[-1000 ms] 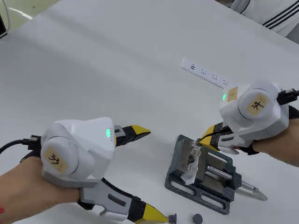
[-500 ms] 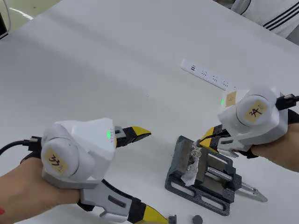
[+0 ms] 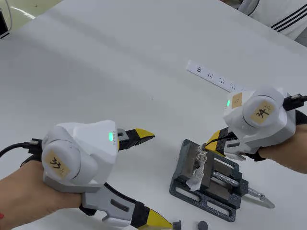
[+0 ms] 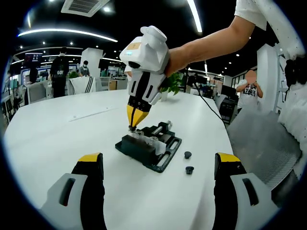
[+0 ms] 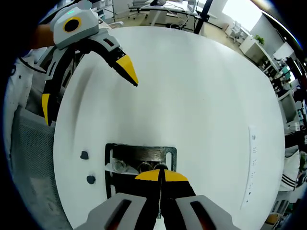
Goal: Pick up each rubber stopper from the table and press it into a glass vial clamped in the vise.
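Observation:
A dark grey vise (image 3: 207,188) clamps clear glass vials (image 3: 199,159) on the white table. My right gripper (image 3: 206,146) stands over the vise with its yellow tips down on one vial. The jaws are shut, and a small dark bit at the tips looks like a rubber stopper (image 4: 131,128). In its own view the right gripper (image 5: 160,173) hides that vial; two open vials (image 5: 118,166) show beside it. Two loose stoppers (image 3: 177,224) (image 3: 203,224) lie in front of the vise. My left gripper (image 3: 151,178) hangs wide open left of the vise, holding nothing.
A white power strip (image 3: 214,77) lies on the table behind the vise. The vise's screw handle (image 3: 254,193) sticks out to the right. A person in a striped top (image 3: 273,12) stands at the far table edge. Bare tabletop (image 3: 120,72) spreads to the left and back.
The right gripper has rolled slightly in the hand while its tips stay on the vial. The left gripper has not moved.

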The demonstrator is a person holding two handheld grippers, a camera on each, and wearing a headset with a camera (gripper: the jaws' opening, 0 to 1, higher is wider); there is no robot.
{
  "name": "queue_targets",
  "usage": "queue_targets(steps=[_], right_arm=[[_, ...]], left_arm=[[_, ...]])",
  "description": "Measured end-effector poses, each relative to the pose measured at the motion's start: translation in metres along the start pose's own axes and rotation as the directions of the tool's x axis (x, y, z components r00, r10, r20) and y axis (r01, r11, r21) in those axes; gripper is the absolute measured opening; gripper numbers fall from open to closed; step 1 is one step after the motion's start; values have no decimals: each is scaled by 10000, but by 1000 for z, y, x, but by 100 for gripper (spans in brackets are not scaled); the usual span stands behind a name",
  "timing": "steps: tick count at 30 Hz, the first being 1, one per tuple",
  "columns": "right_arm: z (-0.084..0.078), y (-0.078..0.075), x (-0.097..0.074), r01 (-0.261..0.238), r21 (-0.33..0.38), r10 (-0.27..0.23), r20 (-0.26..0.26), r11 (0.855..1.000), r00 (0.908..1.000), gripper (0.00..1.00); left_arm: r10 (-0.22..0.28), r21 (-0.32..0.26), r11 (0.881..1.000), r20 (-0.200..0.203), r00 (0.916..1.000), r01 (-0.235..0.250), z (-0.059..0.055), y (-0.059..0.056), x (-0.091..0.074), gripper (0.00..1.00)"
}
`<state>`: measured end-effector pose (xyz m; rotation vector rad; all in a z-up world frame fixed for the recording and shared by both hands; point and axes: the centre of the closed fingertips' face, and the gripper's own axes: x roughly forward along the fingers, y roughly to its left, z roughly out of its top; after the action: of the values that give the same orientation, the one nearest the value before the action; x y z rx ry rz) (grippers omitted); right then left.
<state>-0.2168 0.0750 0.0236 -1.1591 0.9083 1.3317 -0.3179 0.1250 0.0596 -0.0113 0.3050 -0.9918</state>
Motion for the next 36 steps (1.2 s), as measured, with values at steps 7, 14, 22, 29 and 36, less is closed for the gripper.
queue_targets(steps=[7,14,22,29,36], right_arm=[[-1,1,-1,547,-204,-544,163,9983,9984,0],[-1,-1,1,643,-536,-646,-52,9965,9979,0],[-1,0,0,268,-424,-278,-236,9987,9993,0],[-2,0,2,216,-474,-234,-390,9986,9990,0],[-1,1,1,236,-589,-264,-464,9980,9986,0]], left_arm=[[14,5,10000,15,10000,-14,1,0,0,96],[1,3,10000,-11,10000,-1,-1,-1,-1,95],[30,6,10000,38,10000,-30,2,-2,0,95],[-4,30,10000,45,10000,4,2,-2,1,95],[10,40,10000,12,10000,-10,0,-2,-1,95]])
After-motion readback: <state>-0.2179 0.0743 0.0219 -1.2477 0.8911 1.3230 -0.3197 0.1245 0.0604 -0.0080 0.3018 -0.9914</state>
